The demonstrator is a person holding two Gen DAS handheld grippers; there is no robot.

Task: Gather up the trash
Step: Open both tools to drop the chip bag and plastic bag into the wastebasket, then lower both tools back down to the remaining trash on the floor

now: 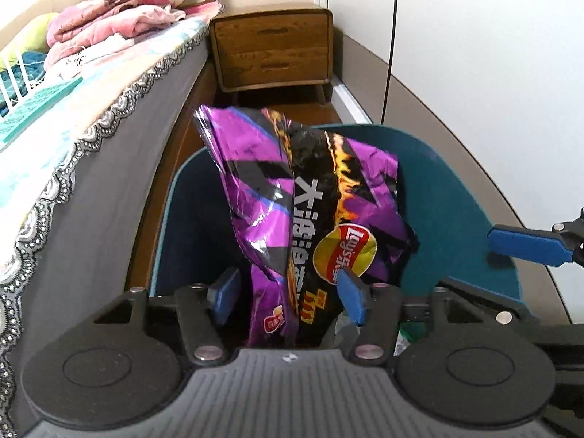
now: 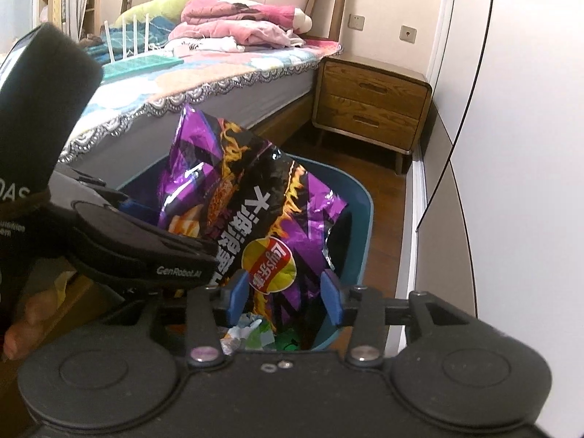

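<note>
The purple Lay's chip bag [image 1: 303, 197] stood upside down in the teal trash bin [image 1: 456, 182], poking above its rim beside the bed [image 1: 109, 168]. The left gripper [image 1: 288, 295] and right gripper [image 2: 284, 295] both flanked it with fingers apart, likely having just let go.

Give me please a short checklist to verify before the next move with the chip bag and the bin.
1. Chip bag fully inside the bin: not ok, its upper part stands above the rim.
2. Left tool open: ok, its fingers stand apart on both sides of the bag's lower part.
3. Left tool clear of the bag: cannot tell whether one finger touches it.
4. Right tool free: ok, open and holding nothing.
5. Room left in the bin: cannot tell; other trash lies at the bottom.
</note>
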